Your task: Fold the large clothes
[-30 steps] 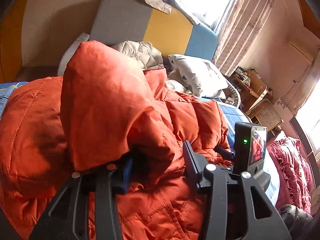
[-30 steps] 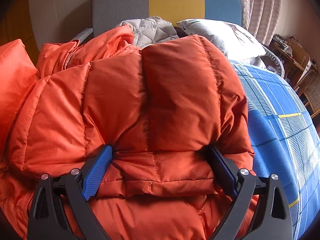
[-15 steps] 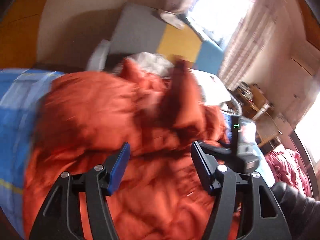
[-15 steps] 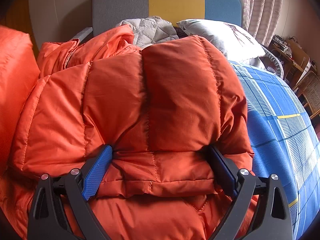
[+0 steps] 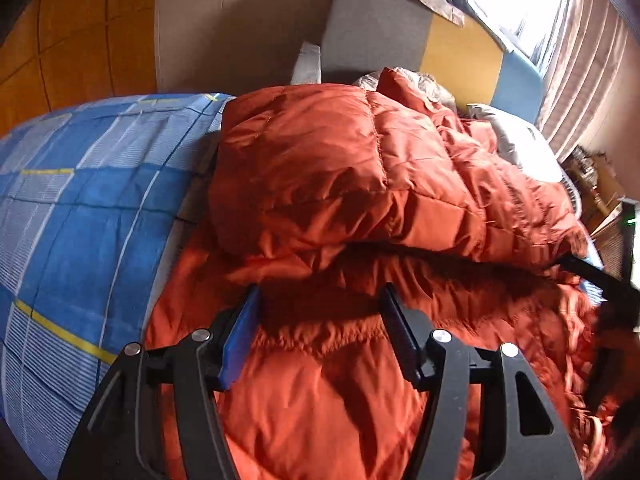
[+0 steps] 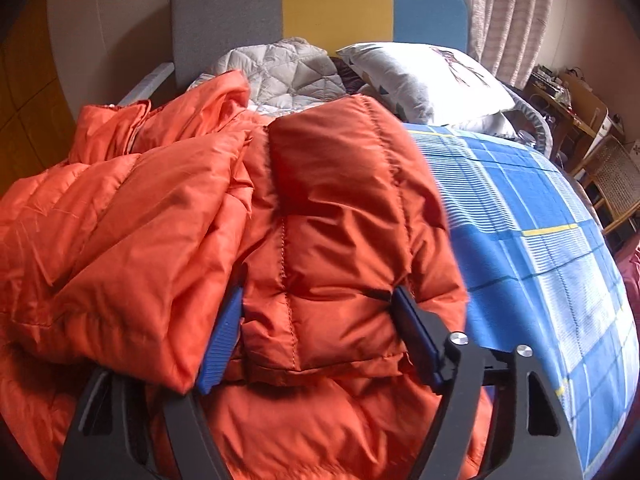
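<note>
A large orange puffer jacket [image 5: 360,208] lies bunched on the bed, with a folded layer on top of its lower part. It also fills the right wrist view [image 6: 224,240]. My left gripper [image 5: 320,320] is open and empty, its jaws hovering over the jacket's lower panel just below the folded edge. My right gripper [image 6: 320,320] has its jaws wide apart around a thick folded wad of the jacket [image 6: 332,280], with the pads against its sides. The right gripper's body shows at the right edge of the left wrist view [image 5: 616,280].
The bed has a blue checked sheet [image 5: 80,216], also seen to the right of the jacket [image 6: 540,240]. A grey quilted garment [image 6: 280,72] and a white pillow [image 6: 424,80] lie by the grey, yellow and blue headboard [image 6: 320,4]. Wooden furniture [image 6: 580,120] stands at the right.
My left gripper let go of the jacket's hood section and opened; that part now lies folded over the jacket. The right gripper's jaws have narrowed a little on its wad.
</note>
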Motion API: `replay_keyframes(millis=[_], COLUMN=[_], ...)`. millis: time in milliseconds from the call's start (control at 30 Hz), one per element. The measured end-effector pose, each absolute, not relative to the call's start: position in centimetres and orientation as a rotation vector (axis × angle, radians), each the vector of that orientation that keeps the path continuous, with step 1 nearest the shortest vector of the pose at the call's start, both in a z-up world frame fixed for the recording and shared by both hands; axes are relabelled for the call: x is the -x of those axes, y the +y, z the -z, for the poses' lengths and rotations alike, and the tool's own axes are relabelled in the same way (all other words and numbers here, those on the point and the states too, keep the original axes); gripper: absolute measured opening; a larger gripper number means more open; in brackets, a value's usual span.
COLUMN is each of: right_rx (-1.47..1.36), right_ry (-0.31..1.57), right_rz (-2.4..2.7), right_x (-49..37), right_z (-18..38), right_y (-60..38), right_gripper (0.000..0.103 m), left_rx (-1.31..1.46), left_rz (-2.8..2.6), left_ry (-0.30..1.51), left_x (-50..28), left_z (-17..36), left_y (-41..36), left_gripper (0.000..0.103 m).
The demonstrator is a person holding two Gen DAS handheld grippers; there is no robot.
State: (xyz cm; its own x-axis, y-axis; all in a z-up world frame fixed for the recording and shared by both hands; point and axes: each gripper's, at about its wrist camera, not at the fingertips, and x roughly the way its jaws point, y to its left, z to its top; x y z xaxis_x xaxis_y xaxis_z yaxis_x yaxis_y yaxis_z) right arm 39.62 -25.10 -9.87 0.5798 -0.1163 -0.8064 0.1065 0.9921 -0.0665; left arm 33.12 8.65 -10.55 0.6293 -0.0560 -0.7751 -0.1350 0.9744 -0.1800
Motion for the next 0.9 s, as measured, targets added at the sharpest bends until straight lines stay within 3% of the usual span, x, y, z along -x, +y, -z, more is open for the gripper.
replay_keyframes(millis=[200,300,600,667,700,733,800,900], right_rx=[0.019,-0.034,-0.299,-0.285,-0.273,-0.255,-0.188,-0.115], right_ry=[0.910,0.887,0.880,0.915,0.923,0.932,0.917,0.883], right_rz=[0.128,0.116,-0.055,-0.086,-0.093,-0.098,-0.082,-0.045], right_x=[-37.9,-36.9,-38.3,-39.2,-39.2,-39.4,-39.5,-39.2], right_z=[7.5,6.4,5.6,6.5,6.8,7.1,7.1,6.5], right_y=[-26.3,-27.2,-26.2,-24.6,-24.1,-23.4,-22.4,-22.1], right_gripper=[0.072,0.062,0.062,0.052,0.033,0.021,0.011,0.007], left_rx=[0.249,0.251,0.256,0.258,0.260,0.262,0.266,0.287], left_rz=[-0.049,-0.060,-0.078,-0.077,-0.077,-0.076,-0.075,-0.081], left_ry=[0.852,0.852,0.852,0.850,0.850,0.849,0.842,0.848], left_x=[-33.8,-34.2,-34.3,-34.2,-34.2,-34.2,-34.0,-34.0], left_z=[10.4,10.7,11.4,11.5,11.5,11.5,11.4,11.7], left_y=[8.3,8.2,8.1,8.1,8.2,8.2,8.3,8.8], left_gripper=[0.060,0.060,0.062,0.062,0.062,0.062,0.062,0.062])
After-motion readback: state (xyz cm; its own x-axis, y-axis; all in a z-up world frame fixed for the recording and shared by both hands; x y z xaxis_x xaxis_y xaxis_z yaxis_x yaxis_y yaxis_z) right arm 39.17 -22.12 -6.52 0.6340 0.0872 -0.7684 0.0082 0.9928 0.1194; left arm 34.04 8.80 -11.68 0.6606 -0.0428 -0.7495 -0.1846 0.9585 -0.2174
